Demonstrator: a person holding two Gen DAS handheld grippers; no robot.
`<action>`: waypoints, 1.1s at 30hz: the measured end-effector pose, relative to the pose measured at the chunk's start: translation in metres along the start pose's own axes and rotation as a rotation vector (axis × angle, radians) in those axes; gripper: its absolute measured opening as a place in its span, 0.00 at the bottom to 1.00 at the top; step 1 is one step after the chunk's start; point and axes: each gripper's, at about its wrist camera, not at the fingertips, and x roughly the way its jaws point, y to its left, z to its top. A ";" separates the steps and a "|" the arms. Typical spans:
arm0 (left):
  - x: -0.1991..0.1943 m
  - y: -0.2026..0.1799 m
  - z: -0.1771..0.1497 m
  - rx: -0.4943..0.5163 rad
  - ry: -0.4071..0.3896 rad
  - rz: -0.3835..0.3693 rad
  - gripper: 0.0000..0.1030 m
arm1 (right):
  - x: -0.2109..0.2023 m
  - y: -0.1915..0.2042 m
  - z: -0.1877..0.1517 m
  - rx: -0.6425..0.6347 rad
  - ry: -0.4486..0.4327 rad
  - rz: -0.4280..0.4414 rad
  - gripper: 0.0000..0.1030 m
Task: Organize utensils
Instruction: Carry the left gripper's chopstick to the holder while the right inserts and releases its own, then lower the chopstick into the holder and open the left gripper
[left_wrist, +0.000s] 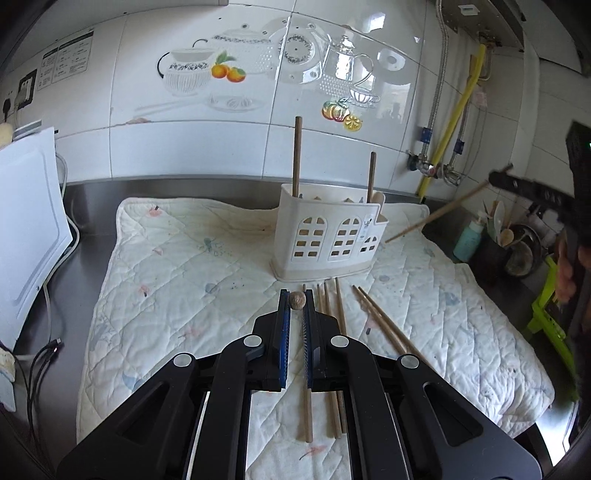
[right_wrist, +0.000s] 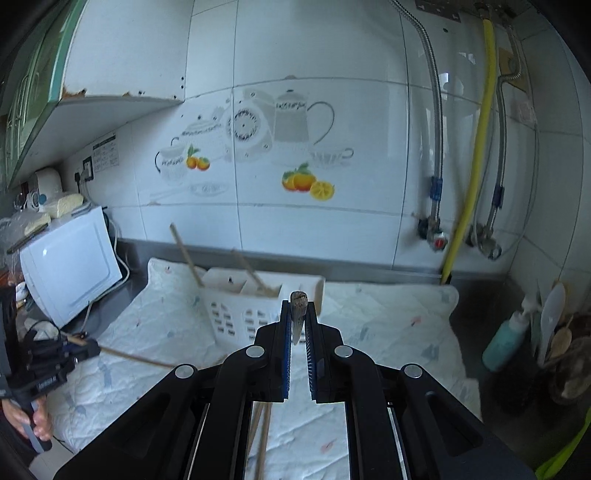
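A white slotted utensil holder (left_wrist: 325, 236) stands at the back of a quilted cloth (left_wrist: 184, 280), with two brown chopsticks (left_wrist: 297, 155) upright in it. Several more chopsticks (left_wrist: 384, 325) lie on the cloth in front of it. My left gripper (left_wrist: 295, 306) hovers above them, shut on a chopstick whose round end (left_wrist: 297, 301) shows between the pads. My right gripper (left_wrist: 496, 180), raised at the right, is shut on another chopstick (left_wrist: 436, 214) that slants down toward the holder. In the right wrist view, that gripper (right_wrist: 297, 314) pinches its chopstick (right_wrist: 297, 306) above the blurred holder (right_wrist: 240, 314); the left gripper (right_wrist: 88, 349) and its stick (right_wrist: 129, 356) are low at the left.
A white appliance (left_wrist: 29, 229) and cables (left_wrist: 48, 354) sit to the left on the steel counter. At the right are a teal bottle (left_wrist: 469, 236), a pot of spoons (left_wrist: 513, 240), wall pipes and a yellow hose (left_wrist: 458, 122). A person's hand (right_wrist: 37, 421) grips the left handle.
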 end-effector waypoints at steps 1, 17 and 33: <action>-0.001 -0.002 0.003 0.008 -0.004 -0.001 0.05 | 0.002 -0.002 0.009 -0.003 -0.004 -0.007 0.07; -0.012 -0.033 0.065 0.093 -0.109 -0.042 0.05 | 0.087 -0.001 0.050 -0.055 0.099 -0.046 0.07; 0.002 -0.074 0.176 0.145 -0.335 -0.018 0.05 | 0.080 -0.009 0.025 -0.068 0.058 -0.096 0.31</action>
